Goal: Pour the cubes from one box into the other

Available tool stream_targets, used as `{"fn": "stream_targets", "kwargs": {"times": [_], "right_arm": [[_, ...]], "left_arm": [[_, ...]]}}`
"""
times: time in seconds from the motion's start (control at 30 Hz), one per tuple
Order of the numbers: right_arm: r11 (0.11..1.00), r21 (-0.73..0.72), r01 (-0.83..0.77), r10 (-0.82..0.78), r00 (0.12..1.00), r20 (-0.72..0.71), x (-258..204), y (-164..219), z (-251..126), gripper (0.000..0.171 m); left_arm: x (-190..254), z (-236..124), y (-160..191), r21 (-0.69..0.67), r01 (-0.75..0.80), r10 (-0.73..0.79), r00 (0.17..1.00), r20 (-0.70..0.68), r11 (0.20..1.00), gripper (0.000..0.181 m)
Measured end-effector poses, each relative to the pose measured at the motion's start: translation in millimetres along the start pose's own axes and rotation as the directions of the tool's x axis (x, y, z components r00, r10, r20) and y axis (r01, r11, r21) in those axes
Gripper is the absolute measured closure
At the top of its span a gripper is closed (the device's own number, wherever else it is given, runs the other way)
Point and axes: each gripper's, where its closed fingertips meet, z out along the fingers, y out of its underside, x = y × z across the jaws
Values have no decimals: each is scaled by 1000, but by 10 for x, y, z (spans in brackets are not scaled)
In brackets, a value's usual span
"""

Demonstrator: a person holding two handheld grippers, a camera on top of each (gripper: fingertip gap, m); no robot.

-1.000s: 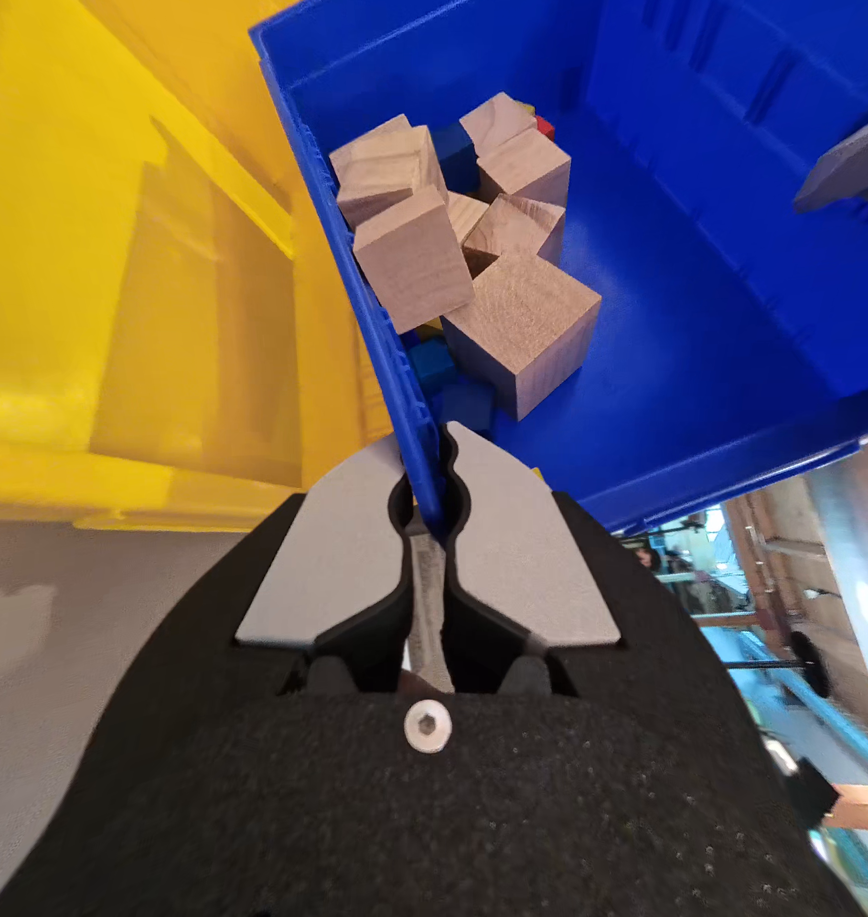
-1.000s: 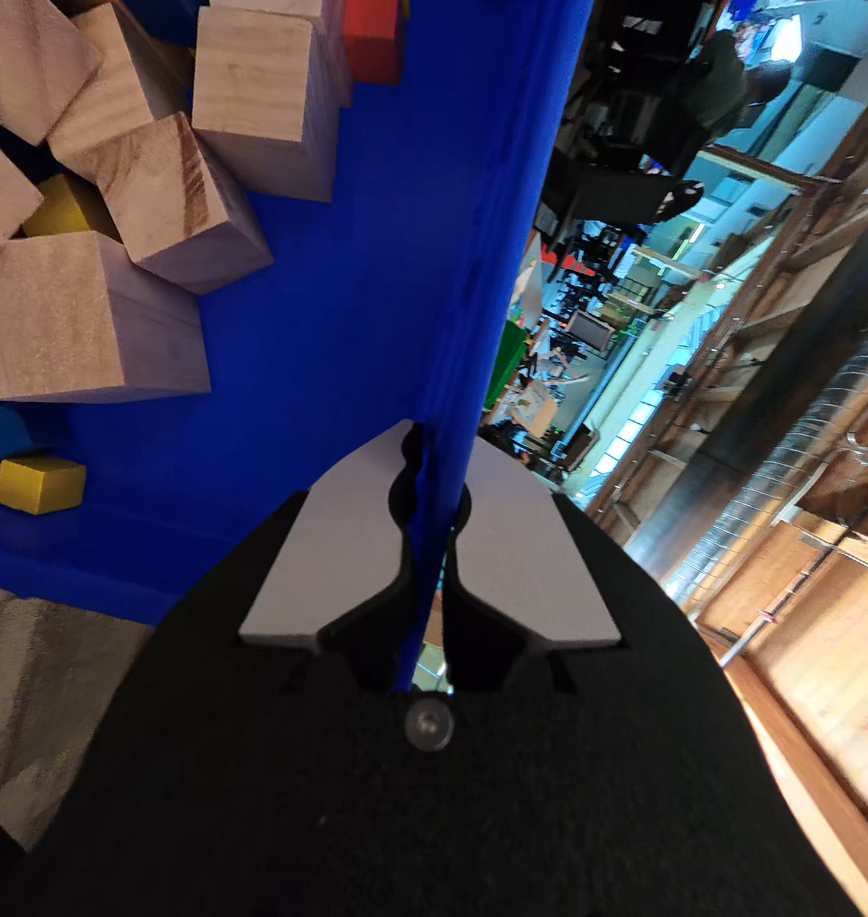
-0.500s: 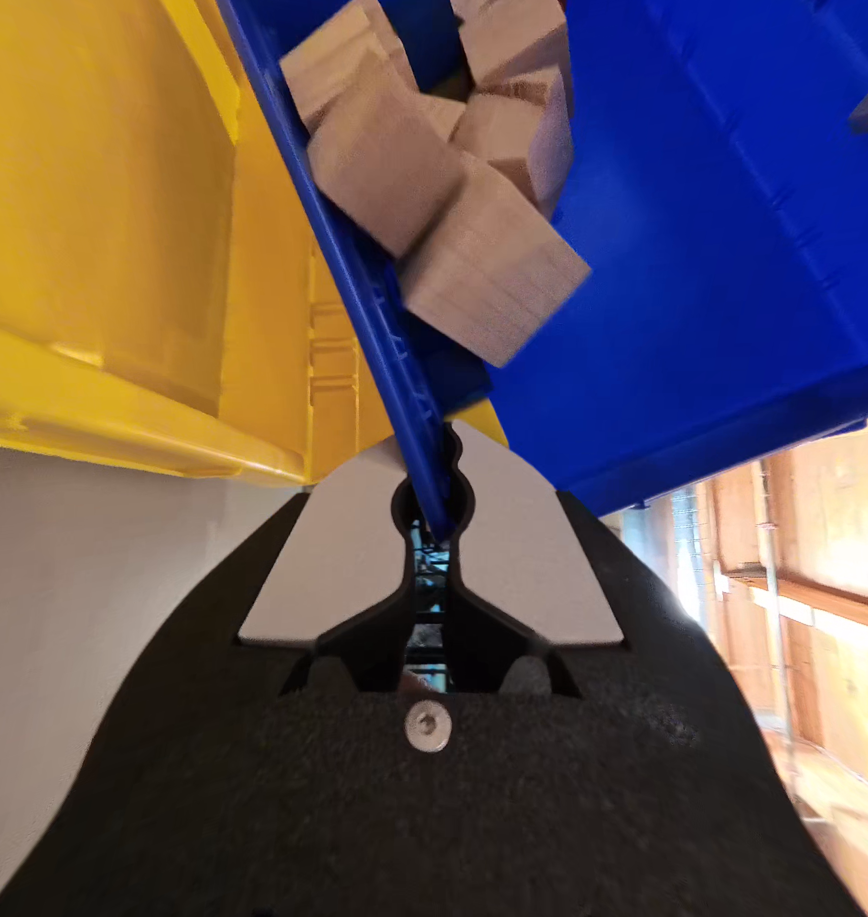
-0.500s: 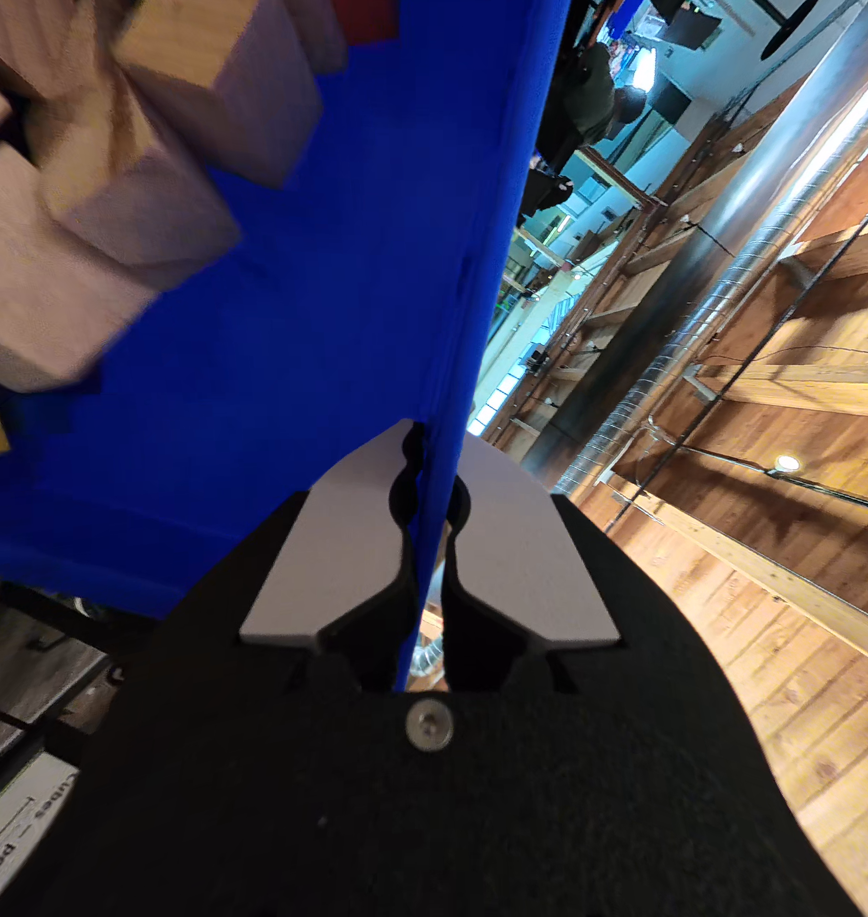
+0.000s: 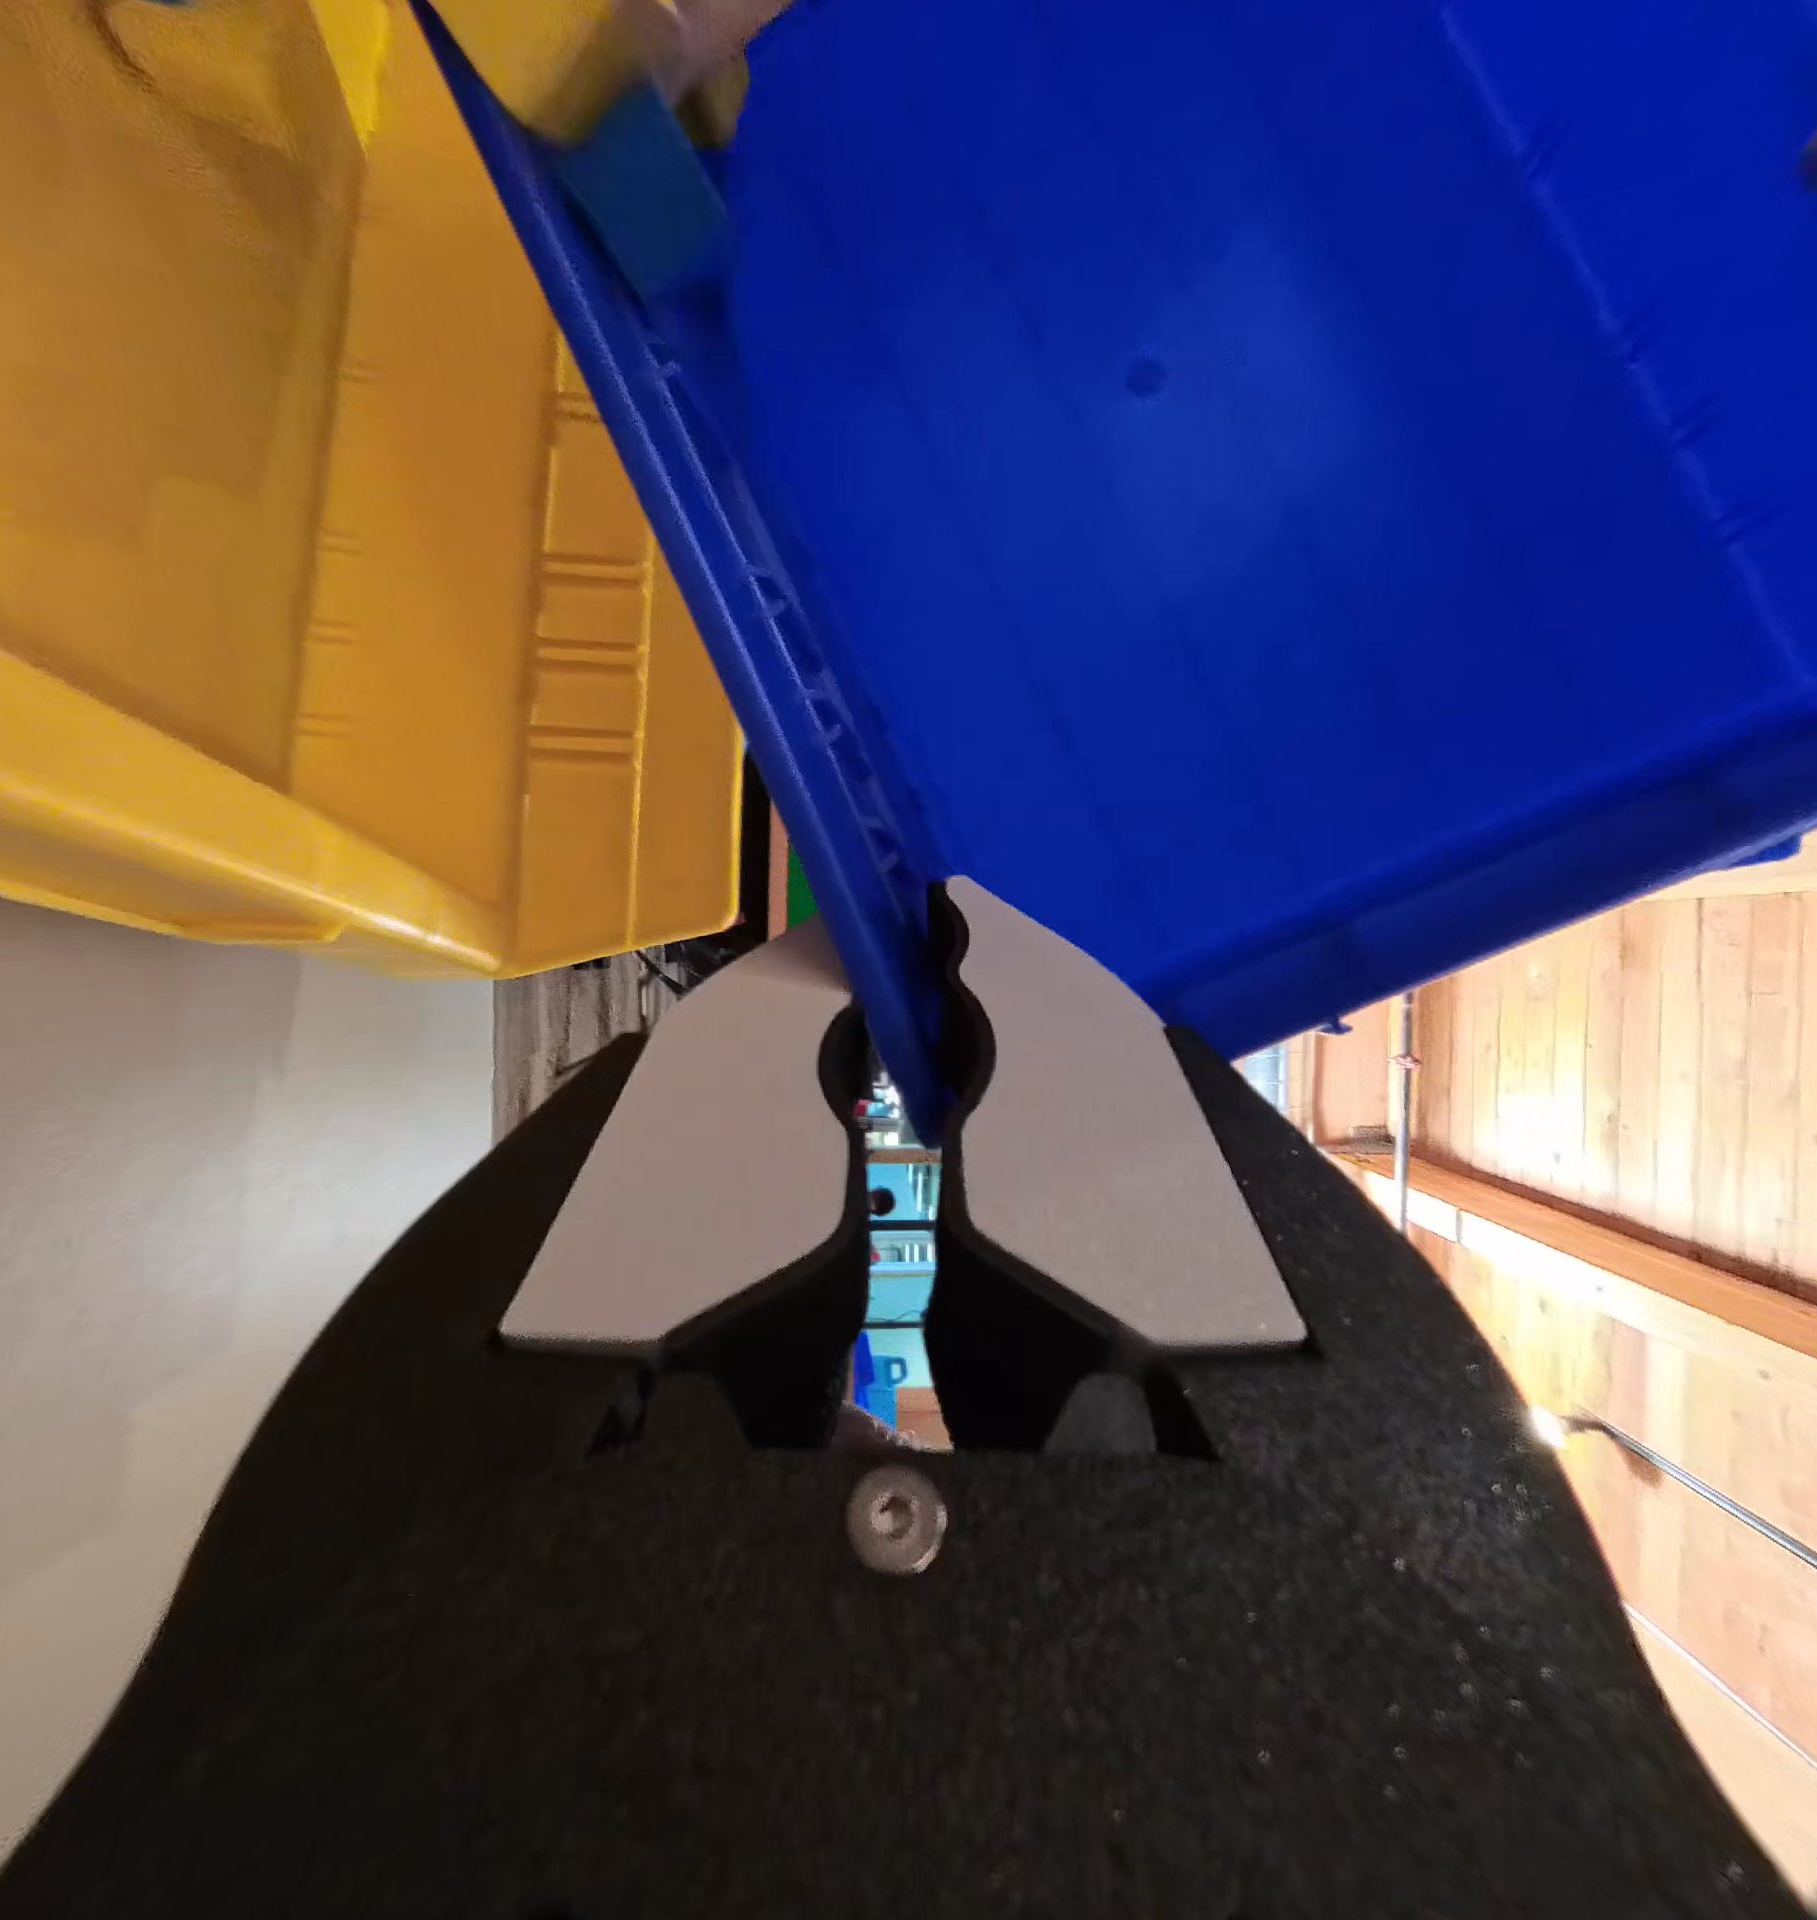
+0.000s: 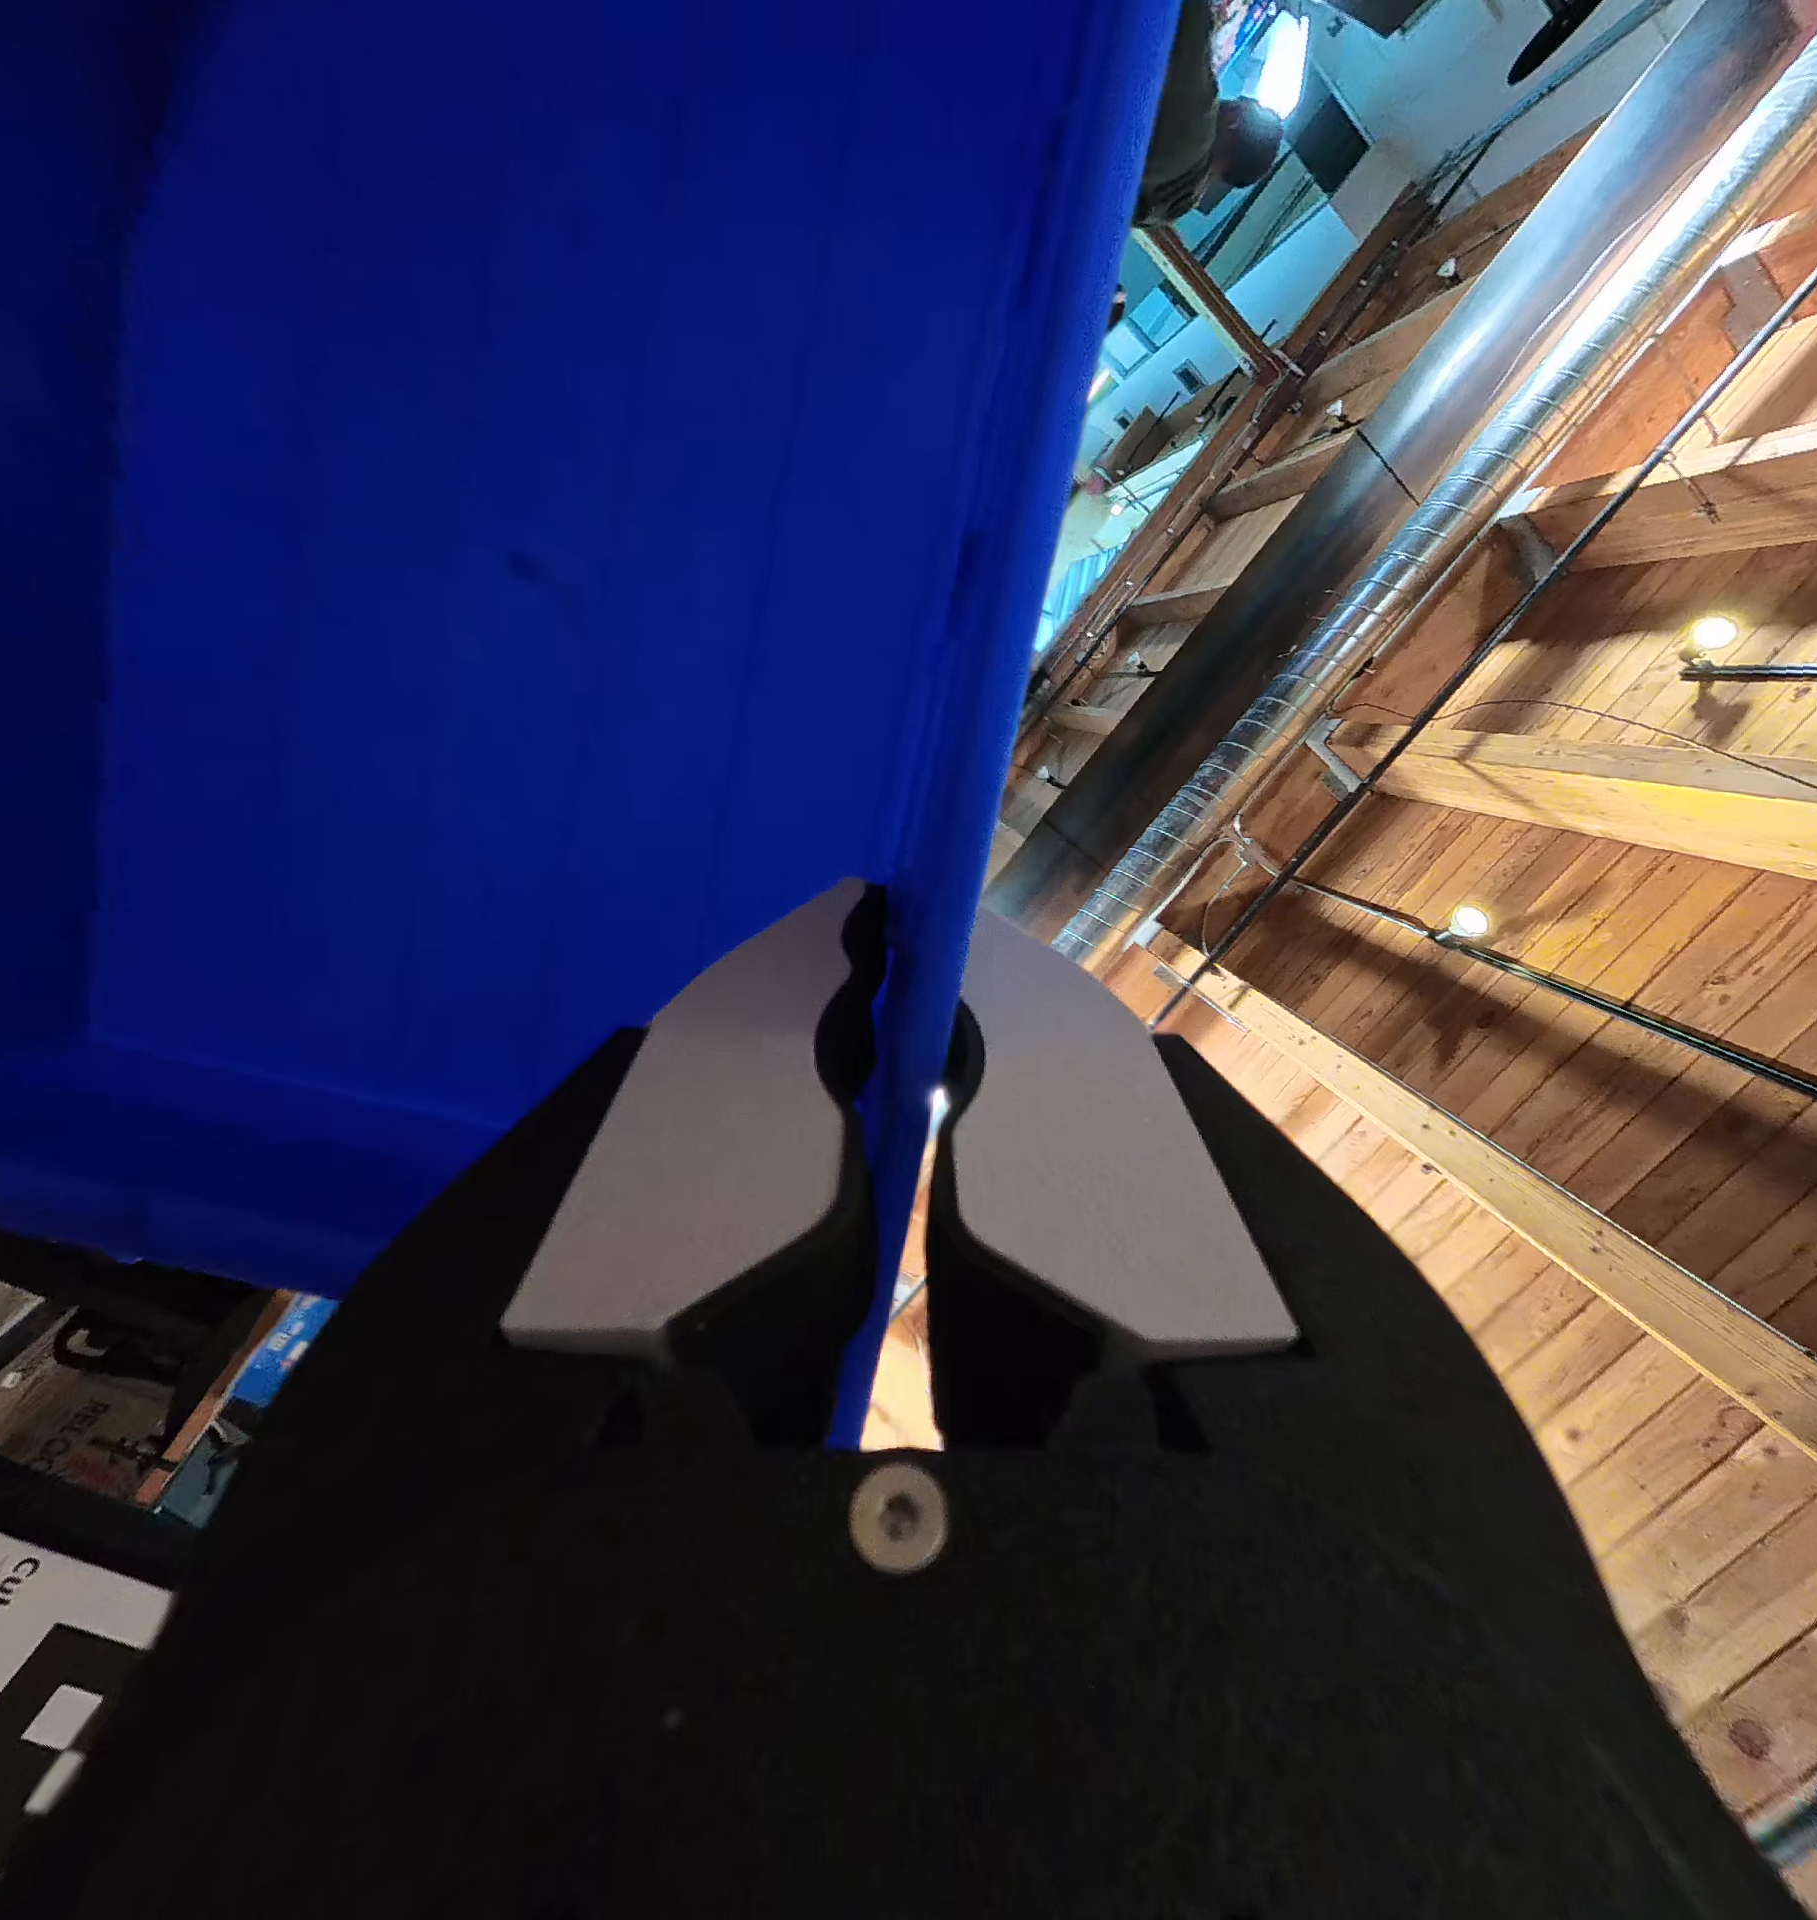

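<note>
Both tongs, left gripper and right gripper, clamp the tipped blue box rims, yellow box upper left; a printed card lower left

1. Tipped box clamped by its rim between the fingers of the left gripper.
2. Opposite wall pinched in the right gripper.
3. Second box just left, rim beside rim.
4. Cubes blurred at the tipped box's far corner.
</note>
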Motion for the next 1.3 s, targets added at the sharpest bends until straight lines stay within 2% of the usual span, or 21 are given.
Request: {"fn": "stream_targets", "kwargs": {"times": [0.23, 0.4, 0.6, 0.73, 0.87, 0.97, 1.03, 1.1, 1.2, 1.3], "right_arm": [[996, -70, 62, -72, 985, -155, 155, 45, -198, 166], [986, -143, 81, -107, 977, -184, 194, 254, -214, 166], [983, -184, 22, -39, 995, -88, 162, 683, 103, 166], [977, -213, -2, -16, 996, -83, 147, 947, 228, 165], [985, -146, -89, 92, 996, 15, 79, 1133, 316, 165], [968, -26, -251, 252, 958, 137, 29, 1188, 261, 165], [905, 68, -419, 394, 889, 235, 13, 1221, 167, 166], [796, 160, -583, 510, 790, 341, -9, 1225, 51, 165], [548, 290, -785, 607, 612, 507, -13, 1084, -261, 165], [240, 367, -899, 609, 434, 664, 44, 799, -733, 165]], "left_arm": [[339, 86, 221, -43, 61, -66, 992, -106, 997, 173], [476, 104, 361, -96, 74, -88, 985, -148, 993, 173], [536, 130, 577, -211, 74, -105, 984, -144, 975, 175], [640, 137, 763, -307, 41, -99, 979, -176, 951, 175], [585, 77, 736, -302, -38, -6, 990, -144, 952, 176], [509, -68, 501, -263, -149, 129, 988, -89, 953, 176], [506, -228, 240, -225, -258, 254, 966, -46, 940, 176], [546, -448, -118, -159, -400, 408, 913, 18, 903, 176], [665, -882, -741, -70, -638, 640, 753, 155, 767, 176], [854, -1445, -1398, -12, -820, 780, 539, 319, 572, 177]]}}
